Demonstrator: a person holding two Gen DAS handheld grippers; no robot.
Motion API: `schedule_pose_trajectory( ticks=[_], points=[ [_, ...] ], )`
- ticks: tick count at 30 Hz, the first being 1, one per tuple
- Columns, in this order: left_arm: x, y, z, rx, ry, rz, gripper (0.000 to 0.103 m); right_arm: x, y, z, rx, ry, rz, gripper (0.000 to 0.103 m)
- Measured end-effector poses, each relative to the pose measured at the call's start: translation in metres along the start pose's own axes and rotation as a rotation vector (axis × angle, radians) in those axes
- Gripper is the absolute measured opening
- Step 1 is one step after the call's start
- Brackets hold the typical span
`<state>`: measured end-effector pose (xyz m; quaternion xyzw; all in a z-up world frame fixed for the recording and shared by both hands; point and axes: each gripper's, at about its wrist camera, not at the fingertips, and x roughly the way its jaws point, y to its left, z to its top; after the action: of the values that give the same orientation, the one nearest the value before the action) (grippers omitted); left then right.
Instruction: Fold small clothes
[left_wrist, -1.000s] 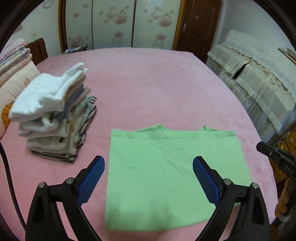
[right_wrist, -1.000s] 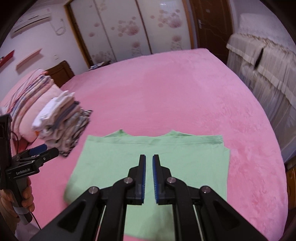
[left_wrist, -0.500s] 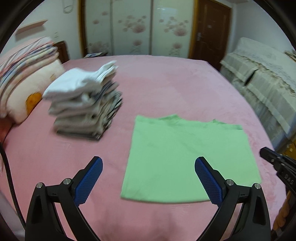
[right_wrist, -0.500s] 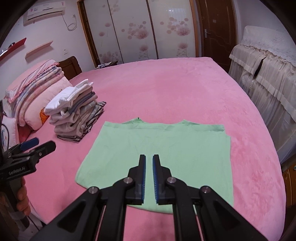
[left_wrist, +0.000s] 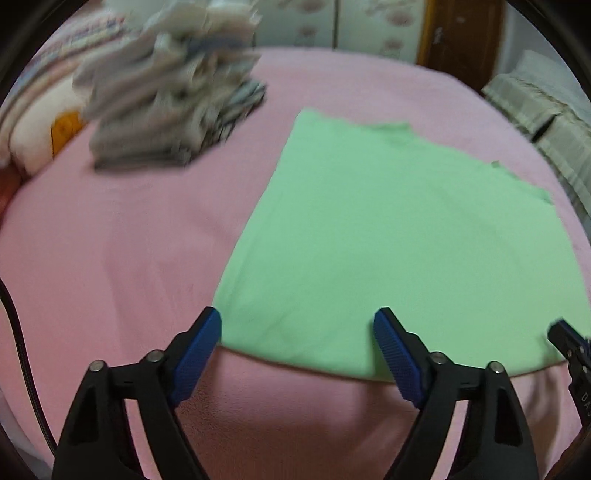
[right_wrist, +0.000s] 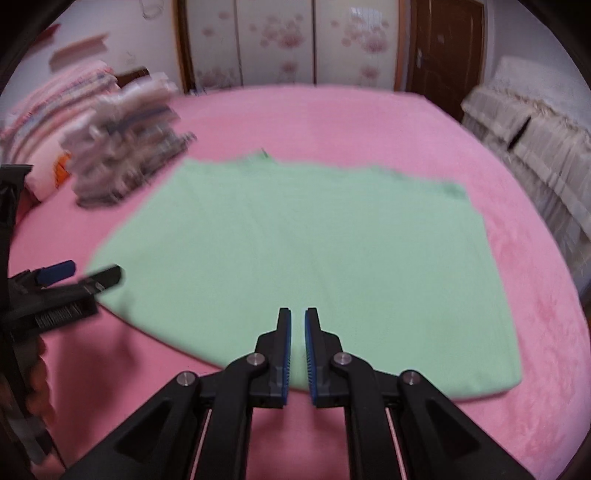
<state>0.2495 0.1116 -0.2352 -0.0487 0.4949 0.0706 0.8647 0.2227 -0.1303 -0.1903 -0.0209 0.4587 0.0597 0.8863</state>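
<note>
Left gripper (left_wrist: 297, 328): your jaws spread wide, over the shirt's near edge.
Right gripper (right_wrist: 297, 325): nearly pressed together, empty.
Shirt (left_wrist: 399, 236): flat on the blanket (left_wrist: 110, 236).
Pile (left_wrist: 166, 96): beside it.

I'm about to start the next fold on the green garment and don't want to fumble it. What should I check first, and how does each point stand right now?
1. Green garment lying flat on the pink bedspread: ok, no big wrinkles visible.
2. Left hand-held gripper open for a grasp: ok, jaws spread wide at the near left corner of the hem.
3. Right hand-held gripper ready to grasp: not ok, jaws nearly together and holding nothing.
4. Either gripper touching the fabric: cannot tell.
5. Stack of folded clothes apart from the garment: ok, pink shows between them.
6. Near hem fully on the bed: cannot tell, the grippers hide part of it.
</note>
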Motion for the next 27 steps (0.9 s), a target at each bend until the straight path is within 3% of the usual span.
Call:
schedule_pose_trajectory(
  ticks=[4,9,14,21,27],
  points=[
    [0.015,0.024,-0.005,-0.046,0.016,0.022,0.082,0.017,-0.04,-0.018,0.078,0.052,-0.056,0.007],
    [0.018,0.041,-0.006,-0.055,0.009,0.048,0.082,0.005,-0.097,-0.032,0.157,0.038,-0.147,0.003],
    [0.022,0.046,-0.007,-0.054,-0.001,0.043,0.082,-0.003,-0.145,-0.046,0.241,0.028,-0.169,0.0],
    [0.021,0.045,-0.008,-0.05,-0.002,0.049,0.082,0.001,-0.14,-0.049,0.232,0.02,-0.202,0.0],
    [0.01,0.043,-0.002,-0.053,0.022,0.044,0.082,-0.008,-0.144,-0.044,0.262,0.024,-0.181,0.0]
  ],
)
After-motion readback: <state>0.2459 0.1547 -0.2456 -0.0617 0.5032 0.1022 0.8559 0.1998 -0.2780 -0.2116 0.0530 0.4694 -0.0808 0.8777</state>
